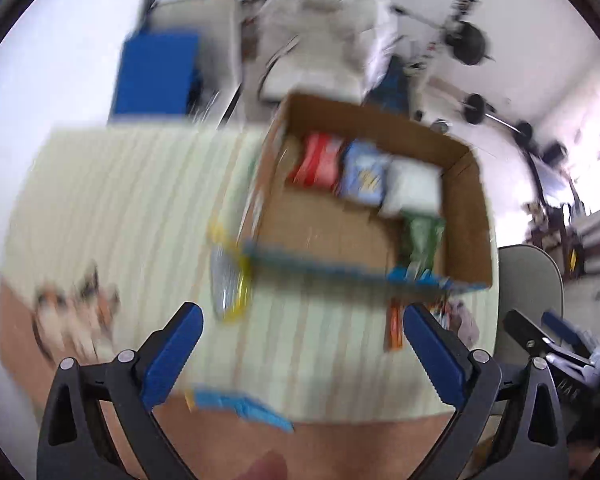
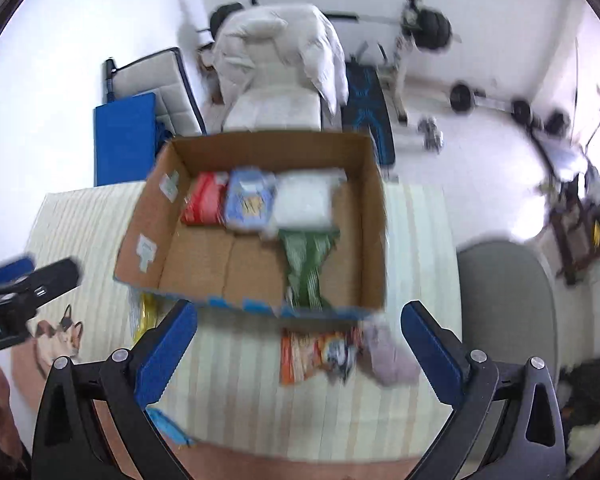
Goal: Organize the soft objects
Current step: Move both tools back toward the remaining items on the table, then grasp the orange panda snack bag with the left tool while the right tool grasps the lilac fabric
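Soft packets fill the far side of the cardboard box (image 2: 374,216): we see a red packet (image 2: 204,204), a blue packet (image 2: 250,200) and a white packet (image 2: 304,200) in 1 row, with a green striped bag (image 2: 306,264) stretching toward the near wall. The box stands on a pale striped cloth (image 2: 240,360). Just outside its near wall lie an orange packet (image 2: 316,354) and a greyish soft bundle (image 2: 388,356), touching each other. A yellow-edged packet (image 1: 230,284) lies by the box's left corner. Our left gripper (image 1: 302,316) is spread wide with nothing between its jaws, and our right gripper (image 2: 300,314) is likewise spread and empty.
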`<state>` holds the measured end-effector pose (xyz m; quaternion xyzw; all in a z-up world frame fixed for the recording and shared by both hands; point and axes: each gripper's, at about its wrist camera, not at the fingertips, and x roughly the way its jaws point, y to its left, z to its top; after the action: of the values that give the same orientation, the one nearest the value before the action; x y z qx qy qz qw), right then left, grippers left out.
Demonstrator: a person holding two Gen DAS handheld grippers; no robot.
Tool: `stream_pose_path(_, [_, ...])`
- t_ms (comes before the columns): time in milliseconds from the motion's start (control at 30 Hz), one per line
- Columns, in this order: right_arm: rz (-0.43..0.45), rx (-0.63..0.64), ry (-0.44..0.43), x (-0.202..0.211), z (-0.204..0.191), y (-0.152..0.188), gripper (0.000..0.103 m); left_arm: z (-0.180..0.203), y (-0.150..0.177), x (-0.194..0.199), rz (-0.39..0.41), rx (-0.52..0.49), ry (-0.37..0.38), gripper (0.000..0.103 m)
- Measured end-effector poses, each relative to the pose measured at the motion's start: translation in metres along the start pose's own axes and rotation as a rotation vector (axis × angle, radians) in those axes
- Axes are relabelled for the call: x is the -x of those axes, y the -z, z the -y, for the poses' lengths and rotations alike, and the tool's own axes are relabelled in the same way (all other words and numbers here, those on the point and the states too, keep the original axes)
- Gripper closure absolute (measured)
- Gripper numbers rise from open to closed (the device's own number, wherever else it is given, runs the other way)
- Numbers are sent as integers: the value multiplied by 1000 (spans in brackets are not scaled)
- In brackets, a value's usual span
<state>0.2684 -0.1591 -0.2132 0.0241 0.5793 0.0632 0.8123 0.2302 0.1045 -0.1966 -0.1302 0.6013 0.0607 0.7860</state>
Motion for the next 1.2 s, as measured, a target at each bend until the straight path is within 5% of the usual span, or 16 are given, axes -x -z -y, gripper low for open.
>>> stream_pose_path(167, [-125, -166, -103, -36, 59, 42, 0, -50, 61, -63, -197, 260, 3, 2])
stream_pose_path(267, [-173, -218, -127, -61, 89, 58, 0, -59, 95, -96, -292, 327, -45, 25])
stream_pose_path(333, [-199, -232, -111, -78, 106, 64, 0, -53, 105, -110, -319, 331, -63, 35])
stream_pose_path(433, [-226, -263, -106, -103, 134, 64, 1, -26, 103, -124, -312, 272, -99, 34])
stream_pose_path(667, [-309, -145, -120, -172, 150, 46, 1, 53, 87, -153, -333, 186, -35, 34])
stream_pose_path(767, [-380, -114, -213, -200, 149, 45, 22, 87, 83, -170, -362, 170, 26, 34])
stream_pose_path(800, [-398, -124, -239, -205, 149, 48, 42, 99, 81, -175, -373, 154, 42, 34])
stream_pose_path(833, [-418, -126, -277, -208, 148, 50, 48, 110, 80, -180, -379, 136, 46, 34])
stream_pose_path(967, [-515, -68, -416, -208, 135, 70, 54, 134, 75, -191, -363, 77, 3, 33])
stream_pose_path(1067, [-497, 21, -318, -199, 132, 80, 54, 155, 73, -196, -313, -81, -42, 33])
stream_pose_path(1133, [-490, 15, -309, -195, 137, 83, 53, 180, 76, -198, -274, -314, -54, 33])
stream_pose_path(1200, [-501, -13, -316, -194, 145, 85, 53, 206, 91, -200, -212, -609, -167, 32])
